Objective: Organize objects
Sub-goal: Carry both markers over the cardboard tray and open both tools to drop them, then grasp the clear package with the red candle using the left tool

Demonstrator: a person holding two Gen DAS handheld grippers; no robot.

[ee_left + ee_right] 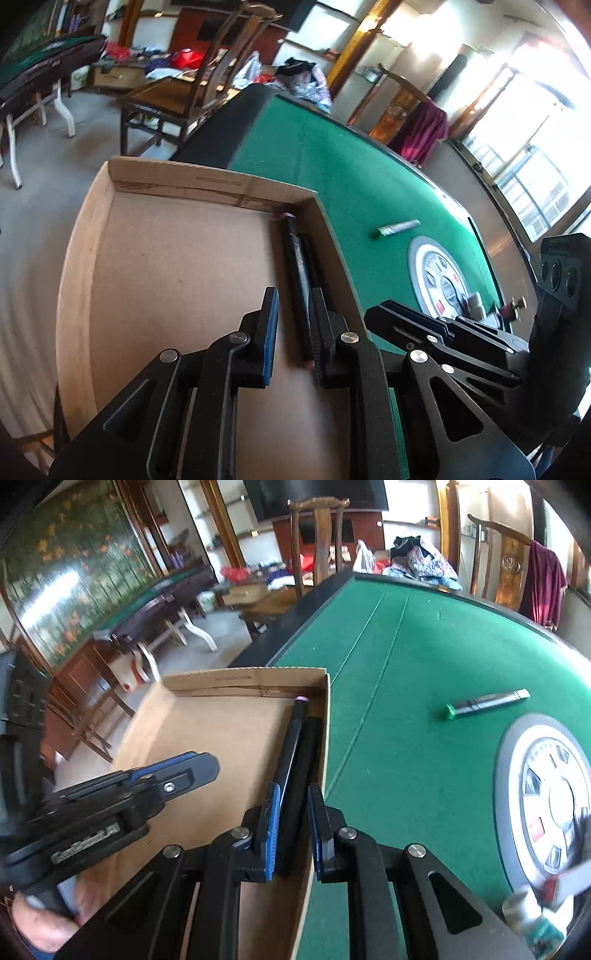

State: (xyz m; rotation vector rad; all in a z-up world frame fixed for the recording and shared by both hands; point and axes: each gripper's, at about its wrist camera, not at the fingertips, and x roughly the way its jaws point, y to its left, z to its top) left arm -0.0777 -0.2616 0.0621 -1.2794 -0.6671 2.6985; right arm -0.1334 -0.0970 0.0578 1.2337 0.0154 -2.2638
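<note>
A shallow cardboard box sits at the near left of the green felt table. Two black pens lie side by side along its right wall, one with a pink end. A grey marker with a green cap lies out on the felt, also in the left wrist view. My left gripper hovers over the box, shut and empty, seen from the side as well. My right gripper hangs above the pens at the box's right wall, shut with nothing held.
The table's round grey and white centre panel lies right of the box, with a small white bottle near it. A hand holds the left gripper. Wooden chairs and another table stand beyond.
</note>
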